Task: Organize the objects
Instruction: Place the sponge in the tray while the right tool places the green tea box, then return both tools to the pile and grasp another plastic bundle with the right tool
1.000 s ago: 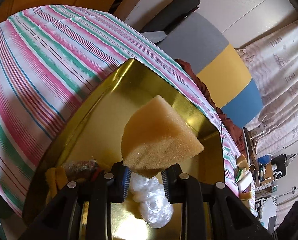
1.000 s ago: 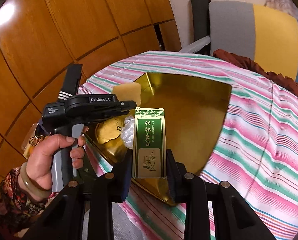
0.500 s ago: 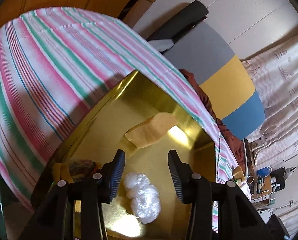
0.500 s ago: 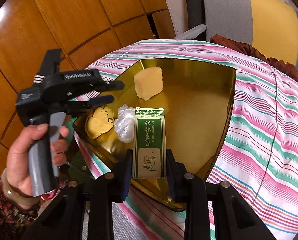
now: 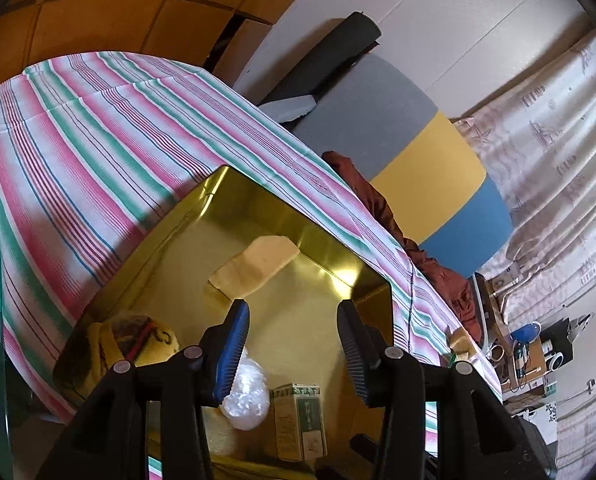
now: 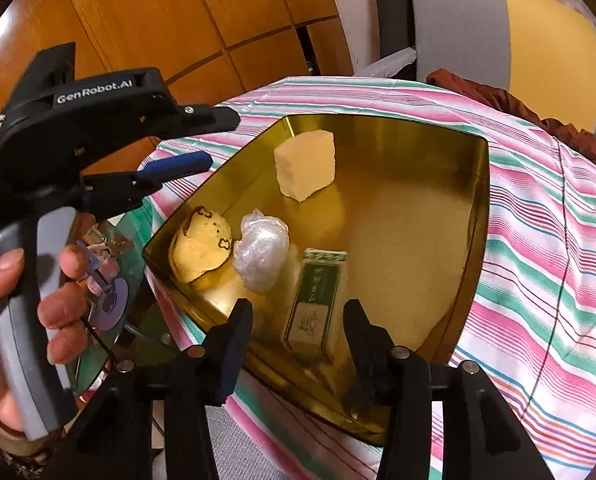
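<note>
A gold tray (image 6: 450,152) sits on the striped tablecloth (image 6: 546,264); it also shows in the left wrist view (image 5: 338,252). In it lie a yellow sponge (image 6: 305,169) (image 5: 258,266), a crumpled clear plastic ball (image 6: 261,254) (image 5: 247,394), a yellow printed pouch (image 6: 200,249) (image 5: 132,338) and a green essential-oil box (image 6: 317,304) (image 5: 301,424). My right gripper (image 6: 298,326) is open and empty, its jaws on either side of the box and above it. My left gripper (image 5: 294,324) (image 6: 190,136) is open and empty above the tray's left part.
A grey, yellow and blue chair (image 6: 506,44) with a brown cloth (image 6: 498,98) stands behind the table. Wooden wall panels (image 6: 202,12) lie to the left. A glass table edge with small items (image 6: 106,296) shows at lower left.
The left gripper opened, dropped the sponge into the tray and drew back. The right gripper opened and let go of the green box, which now lies in the tray.
</note>
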Available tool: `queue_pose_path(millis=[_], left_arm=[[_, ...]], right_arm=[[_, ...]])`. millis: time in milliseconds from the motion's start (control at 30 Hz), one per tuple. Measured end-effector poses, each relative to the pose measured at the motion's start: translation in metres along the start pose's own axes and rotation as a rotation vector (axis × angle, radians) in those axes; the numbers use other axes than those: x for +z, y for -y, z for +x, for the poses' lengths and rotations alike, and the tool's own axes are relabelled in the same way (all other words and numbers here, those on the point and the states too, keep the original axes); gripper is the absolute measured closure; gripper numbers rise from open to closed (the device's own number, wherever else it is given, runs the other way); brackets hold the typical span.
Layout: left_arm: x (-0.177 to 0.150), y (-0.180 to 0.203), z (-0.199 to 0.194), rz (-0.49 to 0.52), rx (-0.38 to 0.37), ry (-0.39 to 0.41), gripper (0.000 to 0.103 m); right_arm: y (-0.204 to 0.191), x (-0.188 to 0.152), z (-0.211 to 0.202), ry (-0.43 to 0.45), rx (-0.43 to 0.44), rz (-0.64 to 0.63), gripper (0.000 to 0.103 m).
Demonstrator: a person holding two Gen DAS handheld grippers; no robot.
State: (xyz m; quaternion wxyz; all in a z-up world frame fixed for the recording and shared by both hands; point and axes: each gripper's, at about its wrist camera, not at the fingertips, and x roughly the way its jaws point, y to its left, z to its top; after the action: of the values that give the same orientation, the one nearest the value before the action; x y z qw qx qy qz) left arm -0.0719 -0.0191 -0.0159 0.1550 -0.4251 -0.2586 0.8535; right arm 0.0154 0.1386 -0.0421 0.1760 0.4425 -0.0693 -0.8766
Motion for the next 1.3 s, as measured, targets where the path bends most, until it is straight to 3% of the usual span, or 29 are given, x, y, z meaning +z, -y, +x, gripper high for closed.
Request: queue_pose_path(millis=[267, 533, 1067, 1300], left_arm=[[-0.009, 0.014, 0.001, 0.046, -0.001, -0.002, 0.057], [-0.035, 0.048, 0.009, 0.18, -0.03, -0.045, 0.057], [-0.114, 0.126, 0.015, 0.492, -0.166, -0.176, 0.056], [-0.143, 0.146, 0.015, 0.583, -0.214, -0.221, 0.056]], right_arm=[[0.004, 0.0, -0.022, 0.052, -0.001, 0.022, 0.055], [0.026, -0.004, -0.057, 0.105, -0.06, 0.06, 0.054], [0.131, -0.061, -0.12, 0.074, -0.301, 0.18, 0.053], [0.205, -0.093, -0.176, 0.073, -0.511, 0.288, 0.047]])
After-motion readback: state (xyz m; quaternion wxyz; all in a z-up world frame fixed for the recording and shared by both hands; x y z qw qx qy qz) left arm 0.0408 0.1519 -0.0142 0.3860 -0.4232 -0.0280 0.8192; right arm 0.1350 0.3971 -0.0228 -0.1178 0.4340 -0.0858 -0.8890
